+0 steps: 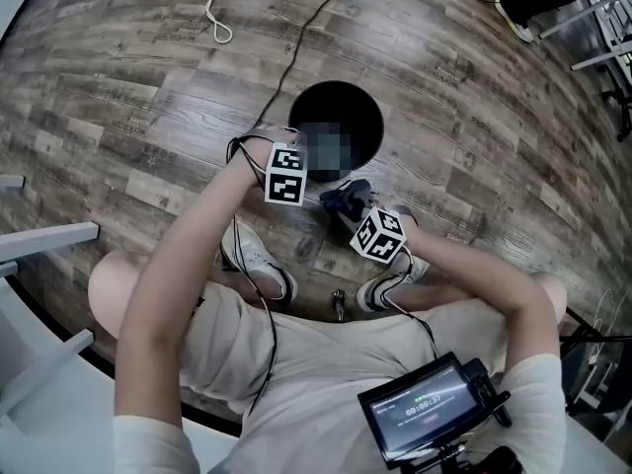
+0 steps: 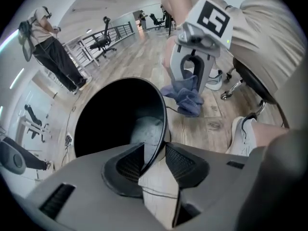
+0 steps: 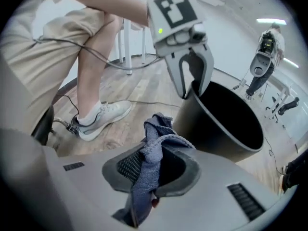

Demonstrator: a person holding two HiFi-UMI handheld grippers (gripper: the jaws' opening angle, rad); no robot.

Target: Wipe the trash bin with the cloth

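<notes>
The person is sitting over the trash bin, which is standing on the wooden floor right in front of the feet, mouth facing up. The left tool is hanging over the near rim, one jaw reaching inside the black wall and the other sitting outside it. Its jaws are standing wide apart, so the rim is passing between them without being pinched. On the other side, the right tool is clamping down on the cloth, a blue-grey rag bunching up out of the jaws and trailing below them. That cloth is hovering just beside the bin's outer wall on the near right; whether it is touching the plastic, I am not able to tell from any view.

So I am reading this as the set-up for a wipe: cloth in hand, bin being lined up, no clear contact yet. The next move is calling for two things, I'd say. The left jaws are needing to close on the rim to steady a light bin that is likely to slide or tip under a push. The right tool is needing to press the bunched cloth against the wall and sweep it round while gripping tight
</notes>
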